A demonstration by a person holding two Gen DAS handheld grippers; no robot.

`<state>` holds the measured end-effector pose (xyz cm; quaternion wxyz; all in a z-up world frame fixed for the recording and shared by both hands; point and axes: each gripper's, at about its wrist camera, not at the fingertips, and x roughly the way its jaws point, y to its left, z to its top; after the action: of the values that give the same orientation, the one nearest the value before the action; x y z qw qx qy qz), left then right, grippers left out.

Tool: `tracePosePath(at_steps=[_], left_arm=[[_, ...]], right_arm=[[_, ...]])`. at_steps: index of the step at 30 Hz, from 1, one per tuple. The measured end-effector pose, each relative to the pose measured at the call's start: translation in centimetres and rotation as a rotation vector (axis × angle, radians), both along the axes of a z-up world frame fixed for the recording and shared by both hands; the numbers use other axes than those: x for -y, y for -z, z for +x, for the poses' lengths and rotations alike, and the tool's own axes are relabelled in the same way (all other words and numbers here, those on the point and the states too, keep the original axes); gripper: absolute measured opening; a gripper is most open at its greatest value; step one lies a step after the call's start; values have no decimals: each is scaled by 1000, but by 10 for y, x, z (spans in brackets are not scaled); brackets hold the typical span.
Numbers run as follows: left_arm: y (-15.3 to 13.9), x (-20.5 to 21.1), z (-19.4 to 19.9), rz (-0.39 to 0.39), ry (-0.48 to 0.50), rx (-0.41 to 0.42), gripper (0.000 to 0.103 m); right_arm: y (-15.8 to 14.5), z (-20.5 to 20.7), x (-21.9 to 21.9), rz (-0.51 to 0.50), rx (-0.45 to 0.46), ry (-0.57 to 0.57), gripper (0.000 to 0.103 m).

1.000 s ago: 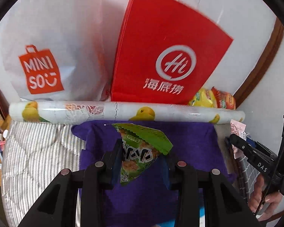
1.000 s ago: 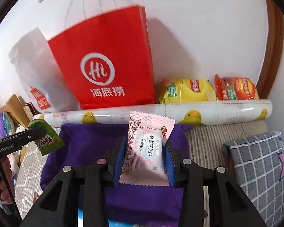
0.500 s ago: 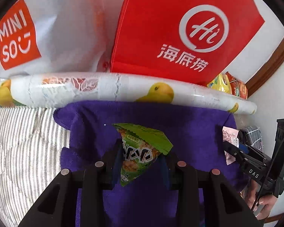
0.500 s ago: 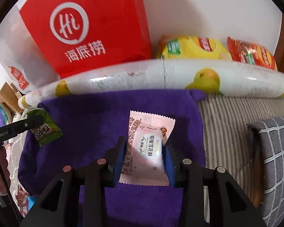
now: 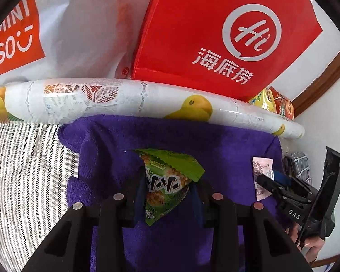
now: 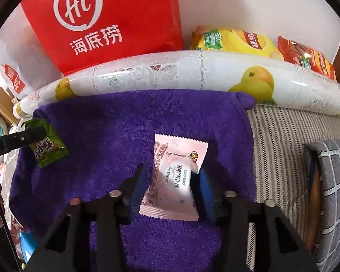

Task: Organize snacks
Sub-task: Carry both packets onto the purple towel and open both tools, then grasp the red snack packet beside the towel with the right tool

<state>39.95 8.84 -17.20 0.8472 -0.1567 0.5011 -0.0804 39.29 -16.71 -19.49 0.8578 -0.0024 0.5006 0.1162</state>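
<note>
Left claw (image 5: 166, 190) around green snack packet (image 5: 165, 181), above purple towel (image 5: 192, 140).

We see a white wall (image 6: 260, 2) at the back, lit by even light, with a brown wooden trim (image 5: 324, 74) running up its right side. Below it lies a bed with a grey-and-white striped cover (image 6: 281, 140). A purple towel (image 6: 124, 122) is spread over the cover, and a rolled duck-print sheet (image 6: 192, 72) lies along the wall.
</note>
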Motion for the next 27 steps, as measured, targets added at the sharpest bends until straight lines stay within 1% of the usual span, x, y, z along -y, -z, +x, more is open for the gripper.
tracePosePath(at_steps=[1,2,3,4,7,10,12,15,17,20,22,24,27], left_arm=[[-1,0,0,-2,5,1,36],[-4,1,-1,-2,6,3,45],[-6,0,-2,0,6,5,59],[-10,0,-4,3,7,19,63],[-24,2,-9,33,12,46,64],[-36,4,-16,55,17,60,64],[-46,5,-24,66,14,78,64],[-58,3,-40,68,3,103,68],[-62,3,-52,57,-5,109,68],[-66,5,-66,54,-12,100,68],[-68,7,-78,67,-13,94,69],[-70,10,-89,82,-14,99,75],[-71,11,-110,99,-26,110,81]], right_arm=[[-4,-2,1,-3,13,2,59],[-9,-4,1,-5,27,3,63],[-18,-5,-2,-7,43,7,64],[-23,-8,-1,-10,60,14,66],[-37,-21,4,-8,103,45,66],[-48,-35,18,-5,108,72,66],[-55,-45,36,-20,104,92,66],[-61,-64,52,-44,119,115,66],[-63,-83,70,-34,117,144,66],[-60,-102,97,6,86,179,66],[-55,-112,104,5,74,198,66],[-48,-125,108,2,58,201,66],[-31,-139,110,11,18,187,66]])
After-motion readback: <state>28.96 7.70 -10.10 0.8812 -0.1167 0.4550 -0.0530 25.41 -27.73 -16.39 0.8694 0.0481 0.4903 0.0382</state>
